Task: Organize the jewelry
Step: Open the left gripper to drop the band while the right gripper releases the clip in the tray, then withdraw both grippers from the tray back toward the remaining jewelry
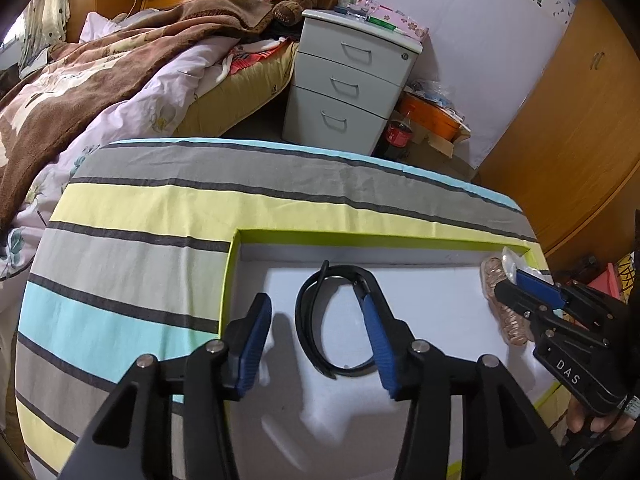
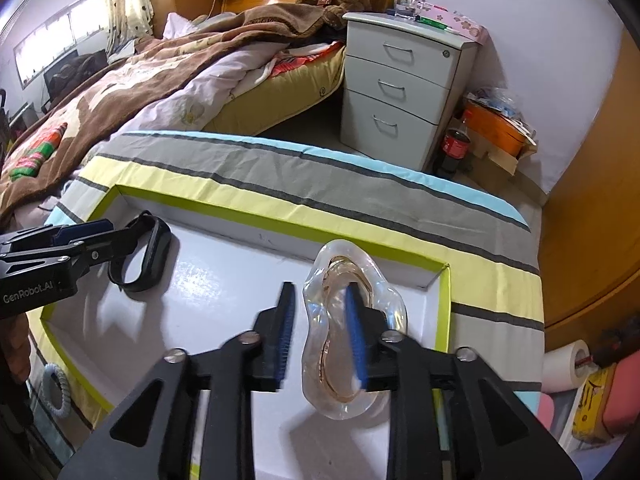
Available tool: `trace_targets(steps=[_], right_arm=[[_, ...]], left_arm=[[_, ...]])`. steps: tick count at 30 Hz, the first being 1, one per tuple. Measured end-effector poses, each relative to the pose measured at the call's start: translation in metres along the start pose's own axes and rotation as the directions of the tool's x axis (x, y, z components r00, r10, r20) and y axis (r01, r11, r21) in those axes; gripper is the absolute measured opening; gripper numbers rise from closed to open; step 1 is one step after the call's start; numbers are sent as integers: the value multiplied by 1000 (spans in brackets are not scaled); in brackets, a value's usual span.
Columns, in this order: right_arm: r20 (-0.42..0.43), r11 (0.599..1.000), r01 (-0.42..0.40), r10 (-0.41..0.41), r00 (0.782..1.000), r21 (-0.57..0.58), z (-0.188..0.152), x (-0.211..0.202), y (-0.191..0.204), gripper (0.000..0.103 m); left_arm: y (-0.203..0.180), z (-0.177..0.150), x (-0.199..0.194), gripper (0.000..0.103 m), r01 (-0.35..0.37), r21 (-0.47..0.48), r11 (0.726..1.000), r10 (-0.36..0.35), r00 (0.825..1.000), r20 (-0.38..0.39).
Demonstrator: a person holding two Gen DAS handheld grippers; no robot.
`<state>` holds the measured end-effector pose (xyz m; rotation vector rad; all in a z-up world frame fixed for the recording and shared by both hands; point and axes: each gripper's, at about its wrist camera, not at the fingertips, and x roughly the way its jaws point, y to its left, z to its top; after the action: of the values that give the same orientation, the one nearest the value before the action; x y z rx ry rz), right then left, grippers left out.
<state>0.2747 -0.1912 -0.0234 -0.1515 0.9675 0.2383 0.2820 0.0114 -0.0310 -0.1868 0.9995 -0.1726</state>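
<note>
The black band (image 1: 336, 324) and the clear bangle (image 2: 352, 332) both lie inside the white tray (image 2: 240, 280) on the striped surface (image 1: 160, 208), jaws of left gripper (image 1: 316, 344) and right gripper (image 2: 320, 336) released around them, so only the grey ring (image 2: 56, 394) outside seems left.

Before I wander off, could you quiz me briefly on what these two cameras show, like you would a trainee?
1. True or false: the black band lies inside the white tray.
2. What colour is the tray's rim? A red, B lime green, C black.
3. Which gripper has the translucent bracelet between its jaws?

Key: 1 true. 2 B. 3 the right gripper, with one finger inside the loop.
</note>
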Motion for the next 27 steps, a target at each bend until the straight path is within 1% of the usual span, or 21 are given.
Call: trace_targets(steps=[7, 10, 19, 27], right_arm=[[33, 1000, -11, 11, 999, 22, -6, -16, -1, 34], [51, 999, -18, 16, 999, 40, -9, -25, -3, 34], [113, 997, -30, 22, 993, 69, -25, -61, -3, 34], [169, 995, -37, 21, 985, 93, -53, -95, 3, 34]], left_arm=[[-2, -5, -18, 64, 4, -2, 1000, -4, 1000, 31], [-2, -7, -28, 67, 8, -6, 1000, -8, 999, 45], [0, -25, -63, 71, 14, -7, 1000, -13, 996, 90], [2, -50, -92, 73, 4, 3, 1000, -4, 992, 125]])
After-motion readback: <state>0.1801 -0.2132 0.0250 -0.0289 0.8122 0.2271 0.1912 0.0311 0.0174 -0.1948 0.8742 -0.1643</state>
